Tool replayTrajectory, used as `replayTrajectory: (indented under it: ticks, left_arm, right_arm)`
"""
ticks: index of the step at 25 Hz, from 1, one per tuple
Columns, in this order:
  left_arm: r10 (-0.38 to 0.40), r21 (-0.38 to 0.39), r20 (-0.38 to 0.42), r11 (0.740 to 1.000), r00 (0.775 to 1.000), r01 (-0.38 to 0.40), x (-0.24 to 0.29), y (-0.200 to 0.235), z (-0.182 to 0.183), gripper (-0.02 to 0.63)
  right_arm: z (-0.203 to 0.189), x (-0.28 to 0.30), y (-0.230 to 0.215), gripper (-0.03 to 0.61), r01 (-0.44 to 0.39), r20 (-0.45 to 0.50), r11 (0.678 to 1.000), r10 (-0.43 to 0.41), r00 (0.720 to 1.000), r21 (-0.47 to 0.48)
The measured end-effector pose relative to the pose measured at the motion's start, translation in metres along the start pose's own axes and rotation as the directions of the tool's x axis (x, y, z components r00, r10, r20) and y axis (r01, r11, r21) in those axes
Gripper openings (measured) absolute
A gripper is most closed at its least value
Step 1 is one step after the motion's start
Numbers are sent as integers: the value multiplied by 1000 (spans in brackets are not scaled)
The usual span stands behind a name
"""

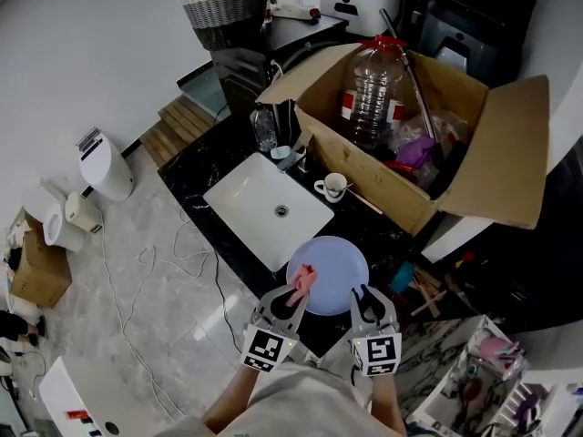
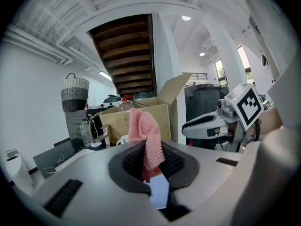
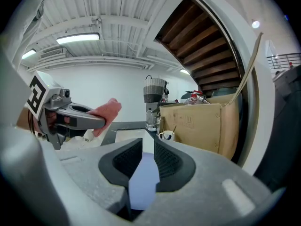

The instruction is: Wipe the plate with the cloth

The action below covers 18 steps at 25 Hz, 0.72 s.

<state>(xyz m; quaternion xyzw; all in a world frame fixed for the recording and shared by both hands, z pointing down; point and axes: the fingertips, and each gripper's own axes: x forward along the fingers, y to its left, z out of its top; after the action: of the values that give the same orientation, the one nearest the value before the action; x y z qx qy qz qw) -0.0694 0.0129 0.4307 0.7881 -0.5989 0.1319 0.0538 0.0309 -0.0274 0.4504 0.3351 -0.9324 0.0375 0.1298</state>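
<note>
A pale blue plate (image 1: 335,267) is held over the near edge of the black counter (image 1: 205,167). My right gripper (image 1: 365,298) is shut on its near right rim, and the plate (image 3: 142,179) fills the gap between those jaws. My left gripper (image 1: 295,293) is shut on a pink knitted cloth (image 1: 304,279) at the plate's left edge. In the left gripper view the cloth (image 2: 146,134) stands up from between the jaws, with a strip of plate (image 2: 159,192) below it. The right gripper view shows the left gripper (image 3: 75,117) and the cloth (image 3: 106,113) at left.
A white sink (image 1: 264,203) is set into the counter beyond the plate. A white mug (image 1: 332,187) stands beside an open cardboard box (image 1: 474,167) that holds a large plastic bottle (image 1: 372,94). A wicker basket (image 1: 223,3) is at the back. Cables (image 1: 150,271) lie on the floor.
</note>
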Motion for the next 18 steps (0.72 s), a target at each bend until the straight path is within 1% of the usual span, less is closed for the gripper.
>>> replayTrajectory:
  ticks: [4,8,13,18]
  left_arm:
    - [-12,6,-18,1000,1000,13,5,-1,-2,34]
    - [-71,26,-41,997,997,72,12,-8,-9,34]
    - [-163,38,-60,985,985,166,27,-15,-21,34]
    - [-256,36,-88,965,963,260,46,-13,-33,34]
  right_arm:
    - [-3,3,-1,77,-5,-4,1000,5,1000,24]
    - [-9,6,0,77,13,-16,999,-12,1000,36]
    - [-22,6,-7,77,87,-46,994,-84,995,60]
    - [-33,12,-12,75,160,-90,984,-154,984,74]
